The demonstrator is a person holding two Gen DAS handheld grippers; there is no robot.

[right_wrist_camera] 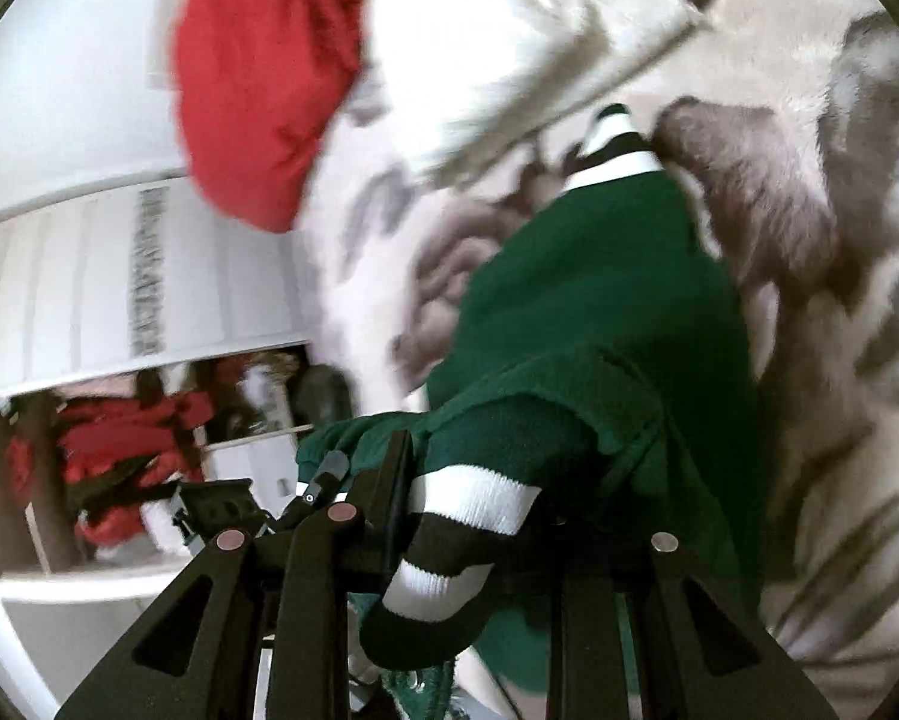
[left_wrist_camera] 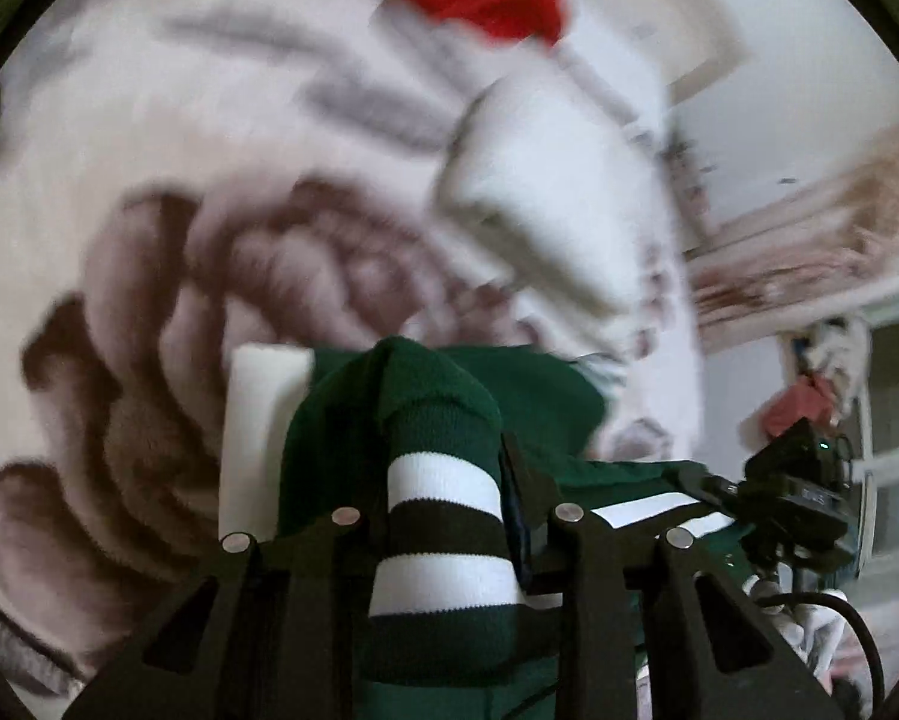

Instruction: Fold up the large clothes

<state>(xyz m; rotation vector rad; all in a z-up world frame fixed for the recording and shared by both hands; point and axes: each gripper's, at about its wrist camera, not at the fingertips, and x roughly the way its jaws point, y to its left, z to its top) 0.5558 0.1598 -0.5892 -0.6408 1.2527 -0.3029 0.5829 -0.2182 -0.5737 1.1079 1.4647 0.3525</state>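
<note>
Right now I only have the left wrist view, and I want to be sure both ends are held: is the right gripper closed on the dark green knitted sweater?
Observer: Yes. The right gripper pinches a black-and-white striped cuff of the dark green knitted sweater.
Operator: Where does the cloth run from there?
Observer: Away from the gripper over the cream and brown patterned blanket, ending in another striped band.
Operator: Anything else near it?
Observer: A red garment lies beyond, blurred.
</note>
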